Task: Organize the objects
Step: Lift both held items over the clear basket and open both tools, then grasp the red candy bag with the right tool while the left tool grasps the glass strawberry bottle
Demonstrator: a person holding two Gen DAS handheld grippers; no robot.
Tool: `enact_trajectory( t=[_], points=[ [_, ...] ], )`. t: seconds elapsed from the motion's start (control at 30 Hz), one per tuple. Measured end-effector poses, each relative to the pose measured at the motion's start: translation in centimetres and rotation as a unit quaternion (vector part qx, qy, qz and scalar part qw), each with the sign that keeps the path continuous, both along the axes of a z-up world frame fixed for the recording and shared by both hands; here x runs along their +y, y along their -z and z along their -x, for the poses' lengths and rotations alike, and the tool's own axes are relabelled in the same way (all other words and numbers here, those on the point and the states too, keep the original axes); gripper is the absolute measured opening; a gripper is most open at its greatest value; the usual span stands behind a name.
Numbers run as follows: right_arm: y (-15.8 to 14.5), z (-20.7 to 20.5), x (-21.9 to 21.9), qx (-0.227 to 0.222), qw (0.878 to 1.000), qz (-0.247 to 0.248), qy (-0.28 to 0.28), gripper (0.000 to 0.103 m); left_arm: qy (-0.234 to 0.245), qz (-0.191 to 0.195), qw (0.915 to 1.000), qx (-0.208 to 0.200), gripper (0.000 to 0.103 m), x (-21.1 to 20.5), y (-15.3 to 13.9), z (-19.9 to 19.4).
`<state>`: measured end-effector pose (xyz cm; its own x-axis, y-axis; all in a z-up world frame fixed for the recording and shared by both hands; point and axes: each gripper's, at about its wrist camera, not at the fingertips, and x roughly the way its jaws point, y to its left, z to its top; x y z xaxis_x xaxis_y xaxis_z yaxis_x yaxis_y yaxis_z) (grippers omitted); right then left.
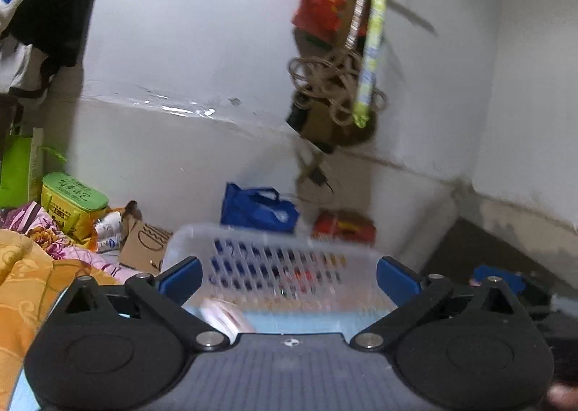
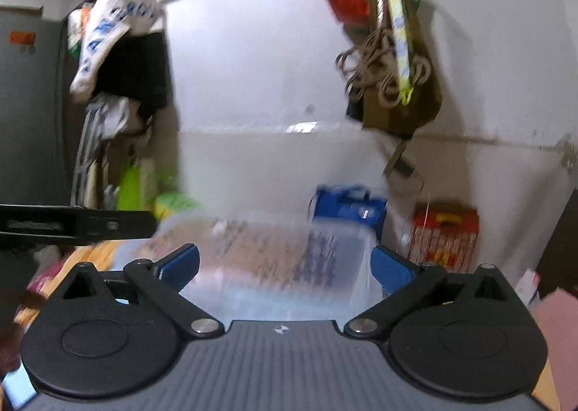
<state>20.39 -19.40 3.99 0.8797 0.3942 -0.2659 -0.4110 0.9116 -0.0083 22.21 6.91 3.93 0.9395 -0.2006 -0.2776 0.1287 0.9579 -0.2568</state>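
Observation:
A clear plastic basket with slotted walls (image 1: 278, 259) stands just ahead of my left gripper (image 1: 289, 277), which is open and empty. A pinkish-white packet (image 1: 225, 317) lies in the basket near the left finger. In the right wrist view the same basket (image 2: 274, 259) is blurred, and my right gripper (image 2: 285, 266) is open and empty above its near side. The black body of the other gripper (image 2: 76, 225) juts in from the left.
A blue bag (image 1: 258, 208) and a red box (image 1: 343, 226) stand against the white wall behind the basket. A green-lidded yellow tin (image 1: 72, 203), a cardboard piece (image 1: 144, 245) and orange and floral bedding (image 1: 32, 266) lie left. Bags and rope (image 1: 336, 86) hang above.

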Motion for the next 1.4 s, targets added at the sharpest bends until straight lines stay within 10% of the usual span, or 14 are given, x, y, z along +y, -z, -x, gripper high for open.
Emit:
enact_trajectory(
  t=[0.3, 0.53, 1.4],
  points=[
    [6.8, 6.2, -2.7, 0.138, 0.990, -0.017, 0.016, 0.103, 0.010, -0.075, 0.9897, 0.122, 0.103, -2.9, 6.8, 7.5],
    [7.7, 4.7, -3.6, 0.181, 0.983, -0.037, 0.018, 0.103, -0.004, -0.024, 0.9849, 0.171, 0.103, -2.4, 7.9, 8.1],
    [9.7, 6.4, -0.1, 0.193, 0.980, 0.042, -0.021, 0.102, -0.021, -0.078, 0.9739, 0.212, 0.088, -3.2, 10.7, 7.5]
  ],
)
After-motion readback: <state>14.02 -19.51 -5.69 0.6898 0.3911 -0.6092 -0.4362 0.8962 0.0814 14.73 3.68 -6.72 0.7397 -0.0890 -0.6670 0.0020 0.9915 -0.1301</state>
